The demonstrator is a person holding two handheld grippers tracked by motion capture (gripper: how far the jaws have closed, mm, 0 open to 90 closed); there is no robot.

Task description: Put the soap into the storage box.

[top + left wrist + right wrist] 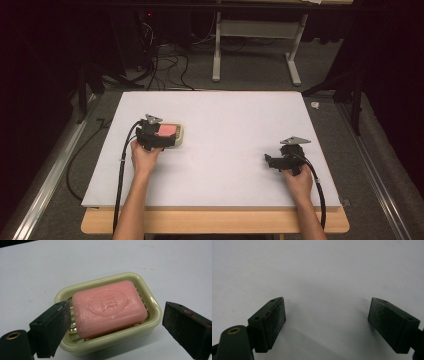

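A pink bar of soap (108, 307) lies flat in a pale yellow soap dish (155, 308) on the white board. In the high view the dish (179, 136) with the soap (167, 130) sits on the board's left half. My left gripper (117, 309) is open, with one jaw on each side of the dish. Its left pad (58, 323) is close against the dish's near corner, and its right pad (183, 326) stands apart from the rim. My right gripper (327, 307) is open over bare board, at the right in the high view (272, 161).
The white board (230, 110) rests on a wooden tabletop whose front edge (215, 222) runs along the bottom. Beyond the board are floor cables (165, 65) and a grey table frame (255, 30). Each gripper trails a black cable off the near edge.
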